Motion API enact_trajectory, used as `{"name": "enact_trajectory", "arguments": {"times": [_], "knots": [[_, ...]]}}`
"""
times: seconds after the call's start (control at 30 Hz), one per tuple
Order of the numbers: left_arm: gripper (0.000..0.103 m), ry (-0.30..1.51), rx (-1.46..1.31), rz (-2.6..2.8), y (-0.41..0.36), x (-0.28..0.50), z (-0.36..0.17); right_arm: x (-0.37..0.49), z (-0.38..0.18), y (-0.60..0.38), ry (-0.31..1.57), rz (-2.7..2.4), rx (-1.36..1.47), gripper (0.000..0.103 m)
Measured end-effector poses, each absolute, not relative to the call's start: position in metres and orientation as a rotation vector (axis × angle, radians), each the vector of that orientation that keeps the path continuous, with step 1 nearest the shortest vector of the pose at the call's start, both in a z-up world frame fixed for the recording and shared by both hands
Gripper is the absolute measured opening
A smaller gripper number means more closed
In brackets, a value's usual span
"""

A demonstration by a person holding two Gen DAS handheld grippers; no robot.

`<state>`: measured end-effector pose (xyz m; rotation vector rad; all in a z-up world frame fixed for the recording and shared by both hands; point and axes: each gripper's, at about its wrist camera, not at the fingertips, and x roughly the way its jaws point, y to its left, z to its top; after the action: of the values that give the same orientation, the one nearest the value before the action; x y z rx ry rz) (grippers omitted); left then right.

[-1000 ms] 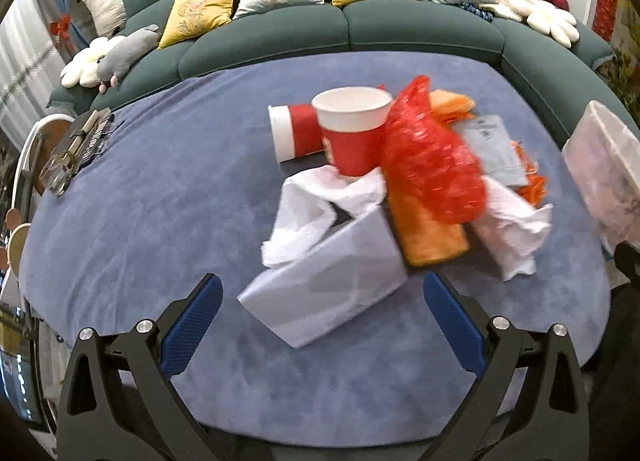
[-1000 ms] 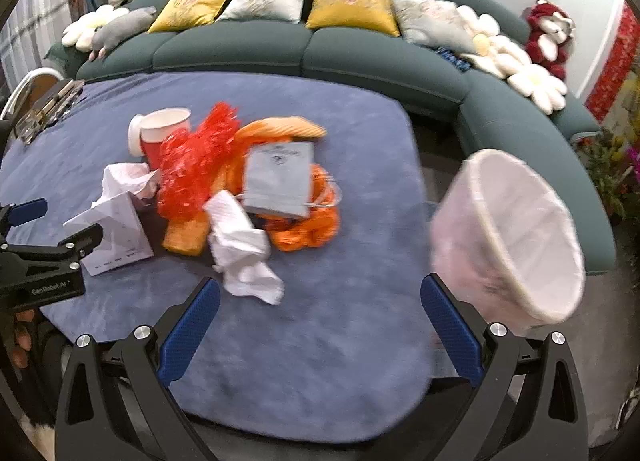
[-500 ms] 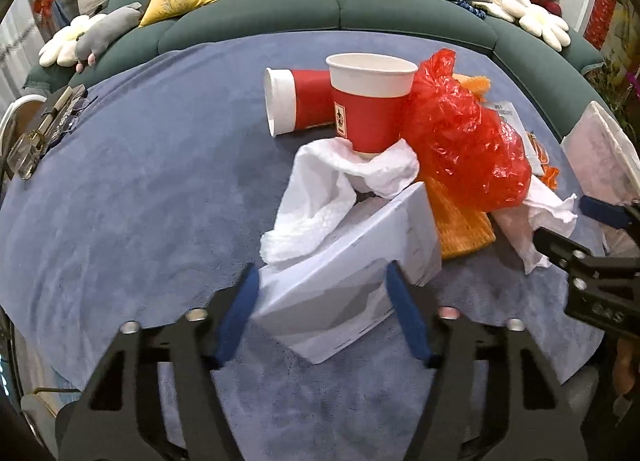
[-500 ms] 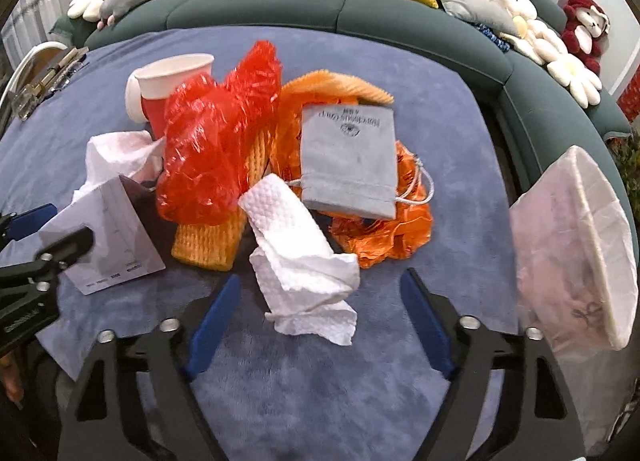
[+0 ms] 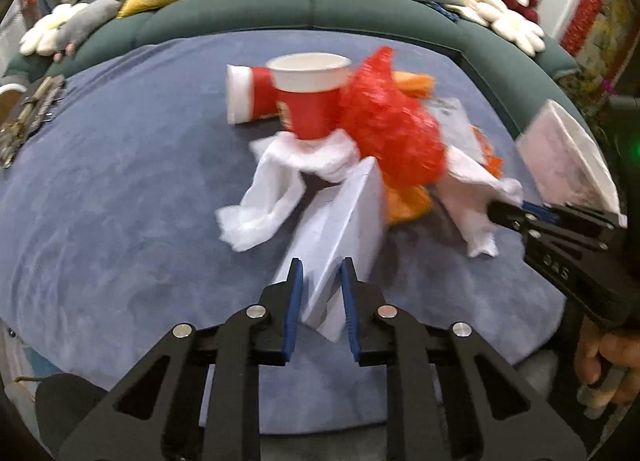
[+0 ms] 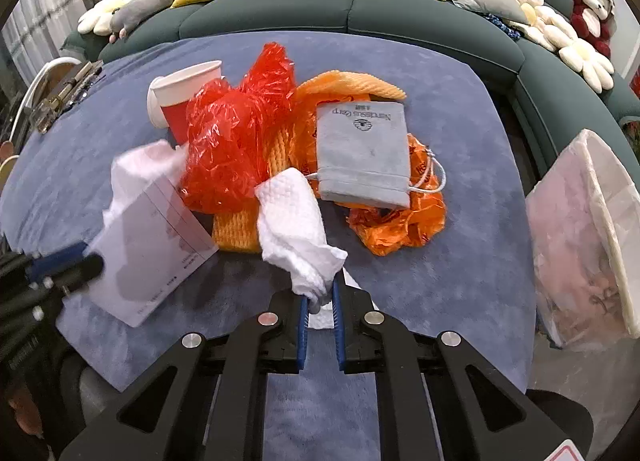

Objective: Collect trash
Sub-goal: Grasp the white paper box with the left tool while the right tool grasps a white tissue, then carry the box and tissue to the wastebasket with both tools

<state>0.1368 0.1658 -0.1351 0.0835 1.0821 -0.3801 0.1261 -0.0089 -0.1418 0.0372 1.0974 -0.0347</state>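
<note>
Both grippers have dropped onto the trash pile since a second ago, and their jaws have just been closing. My left gripper [image 5: 322, 293] now clamps the near corner of the white box [image 5: 340, 229], which tilts up off the blue cloth [image 5: 120, 165]. My right gripper [image 6: 320, 301] is pinched together on the tail of the paper towel [image 6: 294, 221], just in front of the red bag [image 6: 236, 133].

Only the left view shows the second cup [image 5: 246, 99] lying on its side behind the upright cup [image 5: 308, 101], and a hand [image 5: 604, 357] on the right gripper's grip. Only the right view shows the grey pouch [image 6: 362, 153] face-up on the orange bag [image 6: 400, 217], right of the red bag, and the orange mesh [image 6: 244, 217] under it. A crumpled tissue [image 5: 280, 181] lies left of the red bag, touching the box. A lined bin [image 6: 580, 237] stands well right of the red bag, off the cloth.
</note>
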Motion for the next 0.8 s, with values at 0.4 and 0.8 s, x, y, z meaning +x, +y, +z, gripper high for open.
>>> {"name": "enact_trajectory", "arguments": {"times": [0.4,0.8], "knots": [[0.016,1.126,0.139,-0.378,0.134,0.146,-0.158,0.114,-0.123,-0.032,1.073,-0.06,0.093,0.008],[0.005,1.029,0.082,-0.455,0.105,0.106,-0.093,0.088,-0.07,-0.061,0.958,-0.085,0.115,0.008]]}}
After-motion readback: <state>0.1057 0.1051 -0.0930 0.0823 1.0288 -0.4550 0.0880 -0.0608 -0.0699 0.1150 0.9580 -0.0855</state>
